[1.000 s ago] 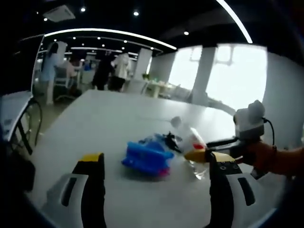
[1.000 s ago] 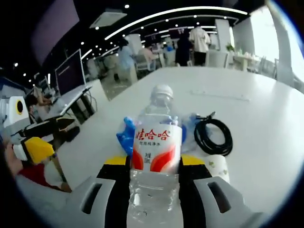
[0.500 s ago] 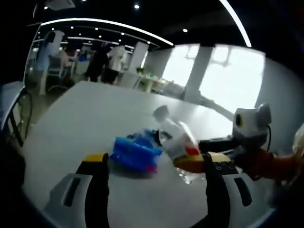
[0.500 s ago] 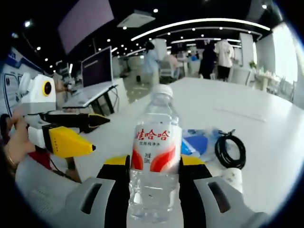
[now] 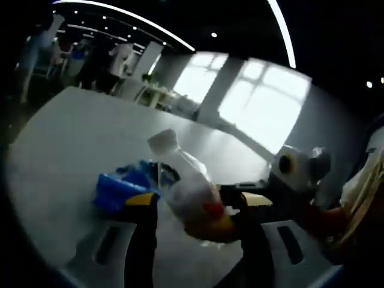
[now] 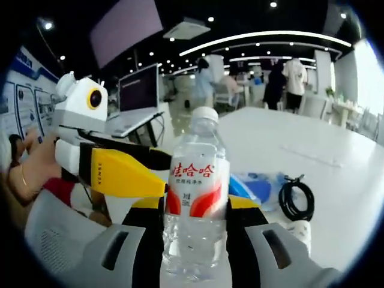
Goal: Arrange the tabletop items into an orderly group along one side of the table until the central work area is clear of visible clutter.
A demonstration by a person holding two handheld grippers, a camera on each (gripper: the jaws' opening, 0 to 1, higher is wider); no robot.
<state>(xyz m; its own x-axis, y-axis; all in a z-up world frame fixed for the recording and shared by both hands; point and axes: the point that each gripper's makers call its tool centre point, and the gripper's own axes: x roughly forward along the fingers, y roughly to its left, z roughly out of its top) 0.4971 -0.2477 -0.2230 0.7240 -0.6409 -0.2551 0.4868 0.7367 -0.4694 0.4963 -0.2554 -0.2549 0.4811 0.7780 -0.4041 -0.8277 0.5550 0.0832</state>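
On the white table (image 6: pixel 336 150), the right gripper (image 6: pixel 195 210) clamps a clear, red-labelled, white-capped water bottle (image 6: pixel 195 180); the left gripper (image 5: pixel 195 207) stands open.

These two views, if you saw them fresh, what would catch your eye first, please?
The water bottle with its red and white label stands out, clamped upright in the right tool at the centre of the right gripper view. Beside it on the left, the left tool with its yellow jaw reaches close. On the white table behind lie a coiled black cable and a blue item.
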